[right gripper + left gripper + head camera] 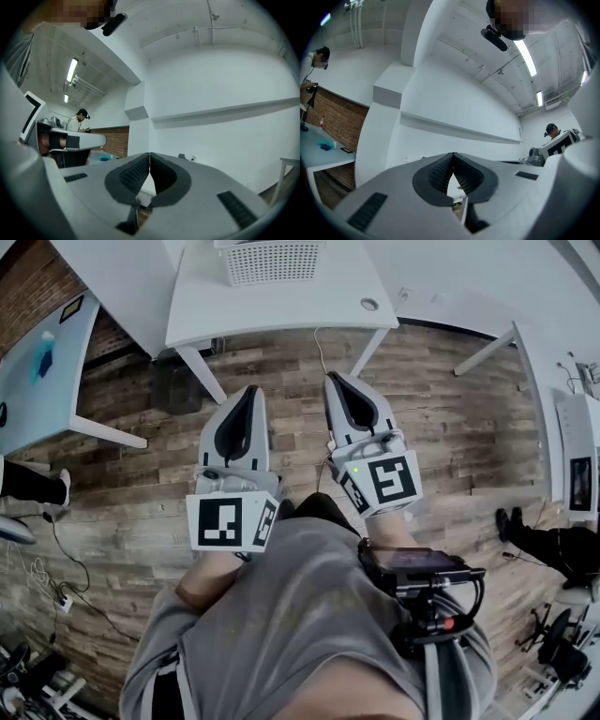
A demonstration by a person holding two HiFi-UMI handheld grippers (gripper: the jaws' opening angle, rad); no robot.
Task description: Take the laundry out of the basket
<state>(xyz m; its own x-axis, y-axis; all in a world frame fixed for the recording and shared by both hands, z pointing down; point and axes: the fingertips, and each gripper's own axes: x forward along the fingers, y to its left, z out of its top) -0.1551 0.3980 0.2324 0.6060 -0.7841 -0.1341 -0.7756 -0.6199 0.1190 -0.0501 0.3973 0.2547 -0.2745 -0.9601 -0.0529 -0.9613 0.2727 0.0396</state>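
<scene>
**benchrat:** So what did the room look like right then? Biggest stuff first, please.

**spool_42:** Mostly it was wood plank floor (450,427). The white table (281,310) ran along the top of the head view, so I'll use that as the anchor. Below it, well back from its front edge, was the person in a gray shirt (309,615), standing and looking down.

**benchrat:** And the basket?

**spool_42:** The white perforated basket (272,261) sat on the table, toward its far side, and the frame edge cut it off. I couldn't see inside it, so I couldn't tell you anything about the laundry.

**benchrat:** Were the grippers doing anything?

**spool_42:** Both were held in front of the shirt and pointed toward the table, well short of its near edge, over the floor. The left gripper (247,392) had its dark ribbed pads pressed flat together with nothing caught in them. The right gripper (336,381) was just beside it, and its pads met at the tip the same way. Each had its marker cube on the end away from the table.

**benchrat:** Any small stuff?

**spool_42:** There was a round cable grommet (369,304) near the table's right front corner.
</scene>
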